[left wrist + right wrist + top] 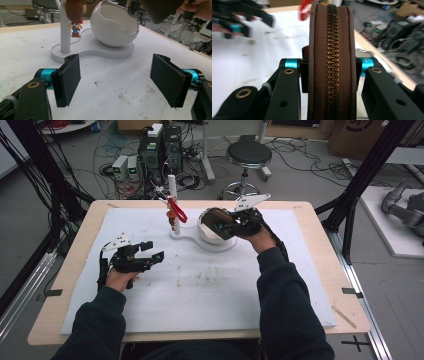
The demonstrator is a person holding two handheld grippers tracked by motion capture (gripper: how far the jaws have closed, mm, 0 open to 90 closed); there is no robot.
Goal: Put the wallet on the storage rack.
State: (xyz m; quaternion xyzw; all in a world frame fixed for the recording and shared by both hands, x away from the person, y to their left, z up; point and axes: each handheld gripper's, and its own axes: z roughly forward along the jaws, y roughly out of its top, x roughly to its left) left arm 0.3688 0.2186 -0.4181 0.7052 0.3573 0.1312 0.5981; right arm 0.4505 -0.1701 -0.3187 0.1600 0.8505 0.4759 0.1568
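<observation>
So the right hand-held gripper (235,221) is clamped on a round brown zip case (218,221), jaws pressed against its two flat sides. In the right gripper view the case (331,62) stands on edge between the jaws, brass zipper running straight up the middle, fully zipped as far as I can see. From the high view it's held right above the white egg-shaped bowl (210,234), maybe brushing the rim, can't really tell whether it touches.

The bowl sits on a flat white stand (192,238) on the bench (310,227), and it's the easiest thing to go by. In the left gripper view the bowl (113,27) has a jagged silver-edged opening facing up and towards the right, and the dark case (160,10) hangs over it at the upper right. Just left of the bowl, on the same stand, there's a white post (64,32) with a little cowboy figure (75,27) dangling beside it. From above something red (176,211) hangs on that post.

The left hand-held gripper (150,251) is well off to the lower left of the bowl, low over the white mat (210,285), jaws wide apart with nothing between them. Its pads (71,77) point towards the stand.
</observation>
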